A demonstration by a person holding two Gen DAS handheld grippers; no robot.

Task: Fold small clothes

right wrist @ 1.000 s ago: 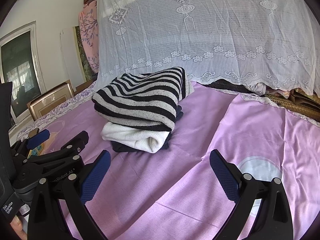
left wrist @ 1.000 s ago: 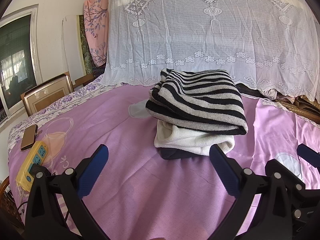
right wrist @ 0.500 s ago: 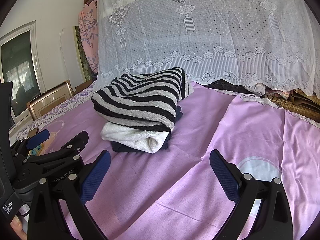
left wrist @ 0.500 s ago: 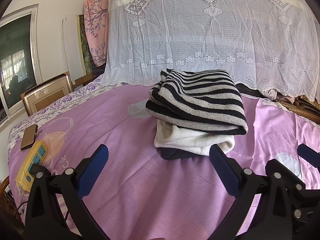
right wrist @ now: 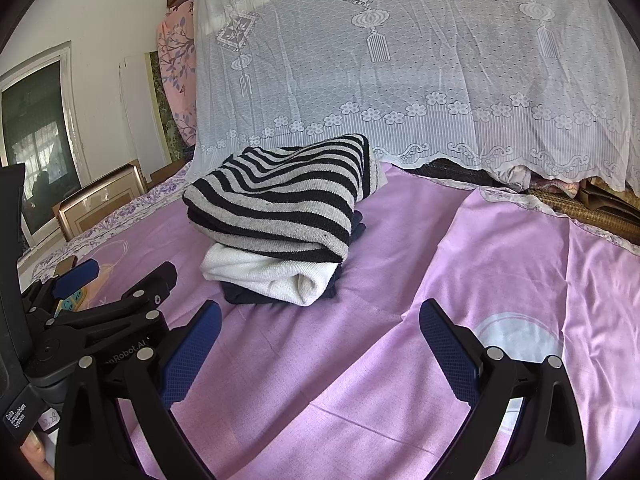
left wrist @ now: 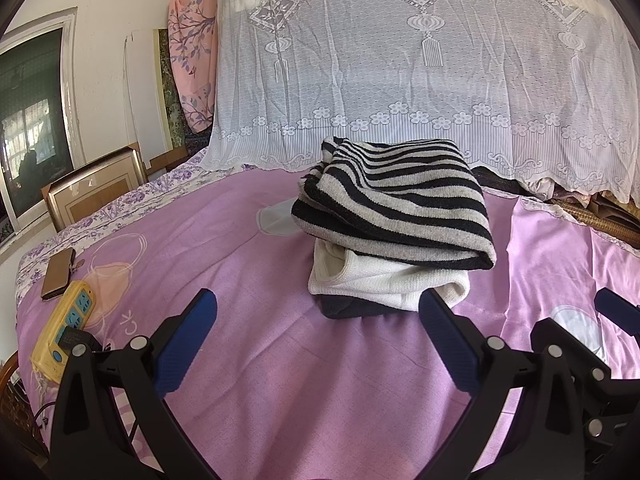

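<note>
So the biggest thing here is the bed with the pink-purple sheet (left wrist: 248,240), and a white lace curtain (left wrist: 420,80) hangs across the far side. Out ahead of both sets of jaws sits a little stack of folded clothes: a black-and-grey striped knit sweater (left wrist: 396,204) on top, a white knit garment (left wrist: 384,284) under it, and something dark navy (left wrist: 352,308) at the bottom that barely peeks out.

The left gripper (left wrist: 316,344) has its jaws spread wide with nothing between them, the pile straight ahead and a bit toward its right finger. The right gripper (right wrist: 320,354) is the same, wide apart and empty, with the pile ahead and off past its left finger.

Handling-wise I'd guess these are all soft, light and floppy. The striped knit looks thick and a bit fuzzy, so it should pinch easily without slipping. If anything needs tidying, I'd grab the rolled fold edge facing the jaws, not a loose layer, or the stack will slide apart. To me the folding looks pretty much finished.

Small stuff: a yellow power strip (left wrist: 64,332) and a brown phone (left wrist: 58,274) lie way off beyond the left finger.
</note>
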